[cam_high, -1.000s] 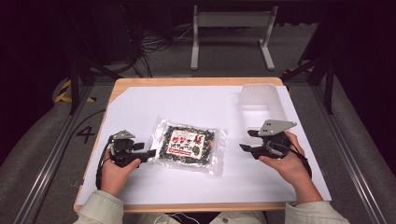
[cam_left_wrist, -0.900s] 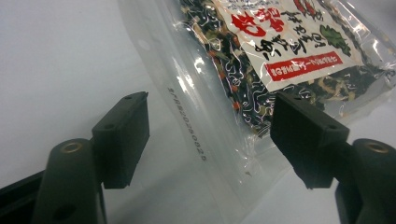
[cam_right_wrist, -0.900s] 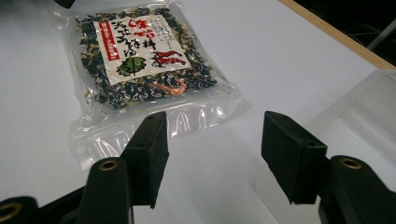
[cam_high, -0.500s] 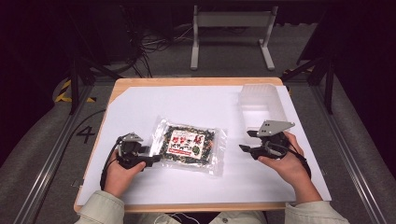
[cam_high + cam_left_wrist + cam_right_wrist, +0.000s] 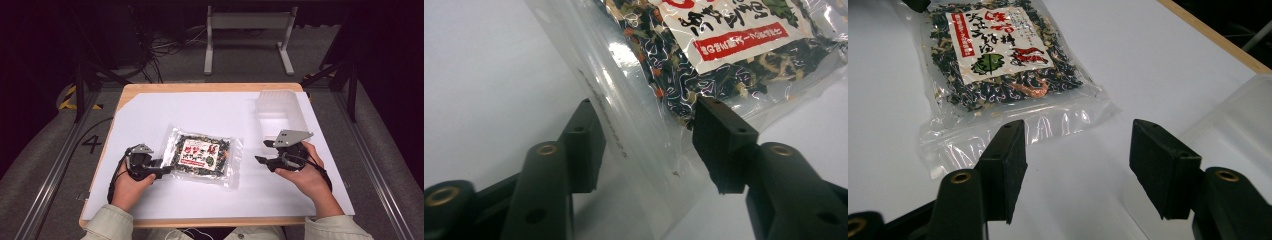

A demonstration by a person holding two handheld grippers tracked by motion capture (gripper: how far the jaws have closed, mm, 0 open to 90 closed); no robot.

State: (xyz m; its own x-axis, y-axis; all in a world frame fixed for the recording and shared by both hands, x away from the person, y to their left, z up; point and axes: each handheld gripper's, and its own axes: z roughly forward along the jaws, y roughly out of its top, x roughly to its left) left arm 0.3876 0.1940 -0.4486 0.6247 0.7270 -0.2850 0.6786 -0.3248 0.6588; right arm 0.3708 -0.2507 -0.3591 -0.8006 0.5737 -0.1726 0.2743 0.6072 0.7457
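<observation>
- A clear plastic bag (image 5: 202, 157) of dark dried seaweed mix with orange bits lies flat on the white sheet (image 5: 210, 112), about at its middle, between the two grippers.
- The bag's white label (image 5: 998, 42) bears red and black East Asian script with small pictures of a green leaf and a red shrimp; the script cannot be made out. A red strip (image 5: 740, 39) on it carries white characters, likewise too small to read.
- The left gripper (image 5: 646, 147) is at the bag's left end; its jaws have just been closing, with the clear sealed edge between them, and a gap to the pads is visible on both sides.
- The right gripper (image 5: 265, 151) is released, jaws wide apart, near the bag's right edge without touching it.
- A translucent plastic container (image 5: 280, 107) stands beyond the right gripper.
- A "4" (image 5: 92, 144) is marked on the floor, left of the table (image 5: 210, 87).
</observation>
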